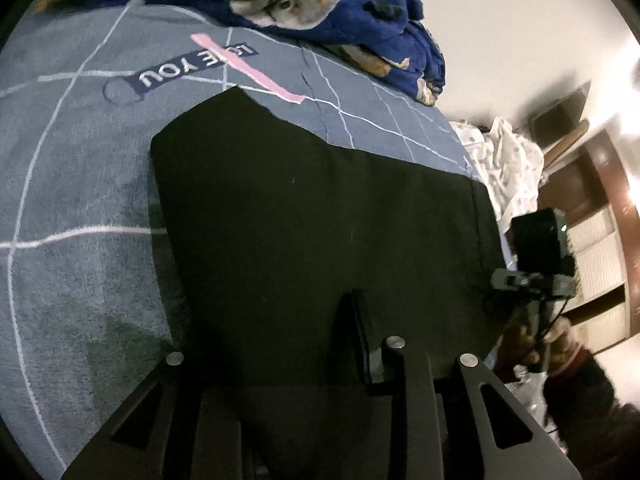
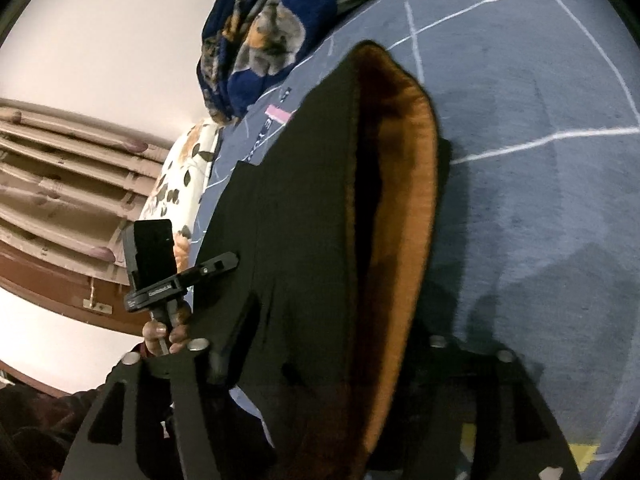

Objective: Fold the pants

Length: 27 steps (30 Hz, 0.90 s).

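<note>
Black pants (image 1: 312,216) lie on a blue-grey bedspread (image 1: 80,184). In the right wrist view the pants (image 2: 296,216) hang lifted, and their orange-brown lining (image 2: 404,184) shows at the open waistband. My left gripper (image 1: 320,344) is shut on the near edge of the pants, with cloth draped over its fingers (image 1: 368,340). My right gripper (image 2: 320,360) is shut on the waistband, its fingers mostly covered by cloth. The right gripper also shows in the left wrist view (image 1: 536,276), at the pants' right edge. The left gripper also shows in the right wrist view (image 2: 180,276).
A dark blue animal-print blanket (image 1: 328,4) is heaped at the far side of the bed. A white floral pillow (image 2: 180,184) lies at the bed's edge. Wooden furniture (image 1: 600,248) and a white wall stand beyond. The bedspread carries white grid lines and a "LOVE YOU" label (image 1: 192,68).
</note>
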Each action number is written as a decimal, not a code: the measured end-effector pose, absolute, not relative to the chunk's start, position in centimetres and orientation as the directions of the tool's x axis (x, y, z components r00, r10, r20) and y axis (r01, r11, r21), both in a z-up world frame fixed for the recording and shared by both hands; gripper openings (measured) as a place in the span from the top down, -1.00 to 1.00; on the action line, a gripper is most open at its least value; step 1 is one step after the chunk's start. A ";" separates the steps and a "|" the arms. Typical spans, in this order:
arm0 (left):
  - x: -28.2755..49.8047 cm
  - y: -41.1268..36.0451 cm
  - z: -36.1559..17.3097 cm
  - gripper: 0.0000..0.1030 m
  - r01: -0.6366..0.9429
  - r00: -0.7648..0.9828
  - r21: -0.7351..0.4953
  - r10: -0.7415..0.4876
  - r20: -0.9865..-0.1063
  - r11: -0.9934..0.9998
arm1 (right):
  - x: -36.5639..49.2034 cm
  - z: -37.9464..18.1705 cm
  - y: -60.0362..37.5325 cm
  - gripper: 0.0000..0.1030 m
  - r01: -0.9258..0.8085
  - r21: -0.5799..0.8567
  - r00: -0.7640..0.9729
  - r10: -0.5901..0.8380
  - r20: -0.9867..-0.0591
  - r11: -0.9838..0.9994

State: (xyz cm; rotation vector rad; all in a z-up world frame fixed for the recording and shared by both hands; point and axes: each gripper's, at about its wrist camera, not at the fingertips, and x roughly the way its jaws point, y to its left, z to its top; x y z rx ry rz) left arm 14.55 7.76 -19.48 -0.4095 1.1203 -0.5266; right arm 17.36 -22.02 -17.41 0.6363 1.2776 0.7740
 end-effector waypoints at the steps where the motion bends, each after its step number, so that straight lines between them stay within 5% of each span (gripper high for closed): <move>1: 14.5 7.6 -19.4 0.48 0.199 0.342 -0.544 -0.578 -0.741 0.815 | 17.4 -17.3 -21.7 -0.39 -0.159 0.784 0.106 0.800 -0.590 0.600; 5: 14.4 7.4 -19.4 0.48 0.198 0.360 -0.528 -0.562 -0.745 0.826 | 16.9 -16.7 -20.5 -0.45 -0.209 0.745 0.130 0.773 -0.621 0.633; 9: 13.8 6.4 -18.7 0.49 0.218 0.400 -0.443 -0.493 -0.773 0.870 | 16.6 -17.2 -21.4 0.30 -0.168 0.701 0.193 0.720 -0.666 0.693; 10: 13.7 6.1 -18.5 0.50 0.223 0.409 -0.421 -0.477 -0.778 0.879 | 16.6 -17.4 -21.7 0.33 -0.154 0.716 0.194 0.731 -0.654 0.681; 27: 12.1 5.6 -16.8 0.60 0.241 0.498 -0.241 -0.333 -0.801 0.940 | 15.9 -17.9 -21.5 0.40 -0.090 0.797 0.247 0.788 -0.563 0.598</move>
